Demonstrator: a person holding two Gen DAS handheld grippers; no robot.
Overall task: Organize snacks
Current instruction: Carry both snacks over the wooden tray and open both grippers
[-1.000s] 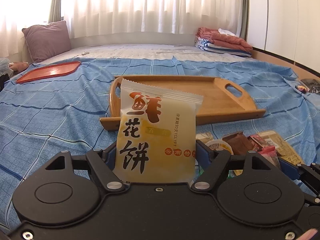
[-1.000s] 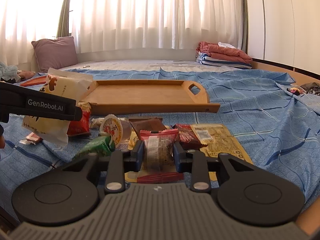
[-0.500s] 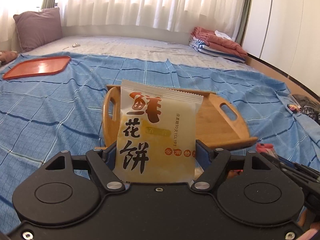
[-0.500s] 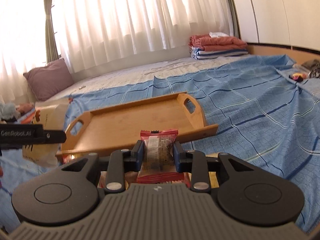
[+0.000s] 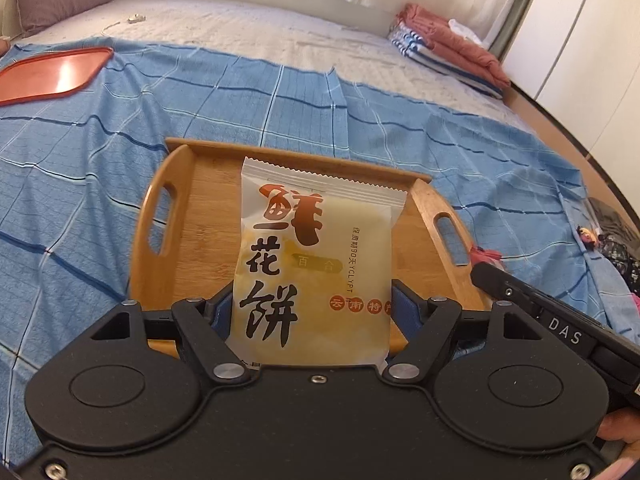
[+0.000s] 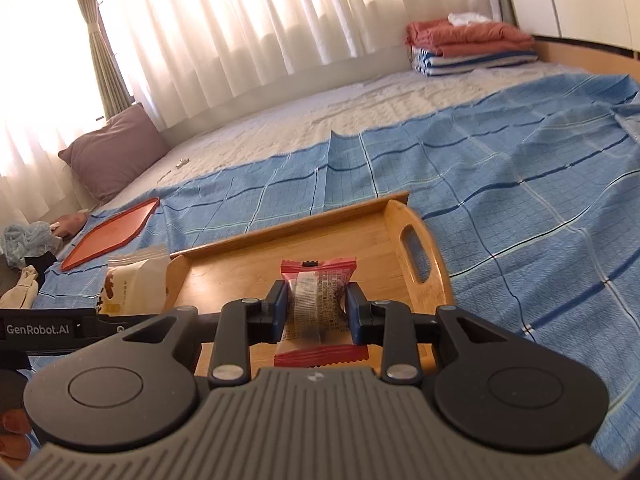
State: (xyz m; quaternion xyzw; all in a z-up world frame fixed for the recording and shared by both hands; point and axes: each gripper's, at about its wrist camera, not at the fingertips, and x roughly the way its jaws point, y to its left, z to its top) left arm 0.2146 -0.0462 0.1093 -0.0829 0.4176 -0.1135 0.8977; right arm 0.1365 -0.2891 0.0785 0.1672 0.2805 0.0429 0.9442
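My left gripper (image 5: 312, 312) is shut on a white and yellow flower-cake packet (image 5: 316, 256) and holds it upright above the near end of the wooden tray (image 5: 208, 200). My right gripper (image 6: 316, 312) is shut on a small red-ended snack packet (image 6: 318, 304), held above the same wooden tray (image 6: 360, 248). The tray's floor shows bare wood where visible. The flower-cake packet also shows at the left in the right wrist view (image 6: 134, 284), beside the left gripper's body (image 6: 48, 330). The right gripper's body (image 5: 560, 328) shows at the right in the left wrist view.
The tray lies on a blue checked cloth (image 5: 80, 160) over a bed. A red tray (image 5: 48, 72) lies far left. Folded blankets (image 5: 448, 52) sit at the back right, a purple pillow (image 6: 114, 152) at the back left. Red snack wrappers (image 5: 486, 256) peek out right of the tray.
Both grippers have risen and moved forward over the wooden tray, tilting down, each with its packet still held. The snack pile has dropped out of view.
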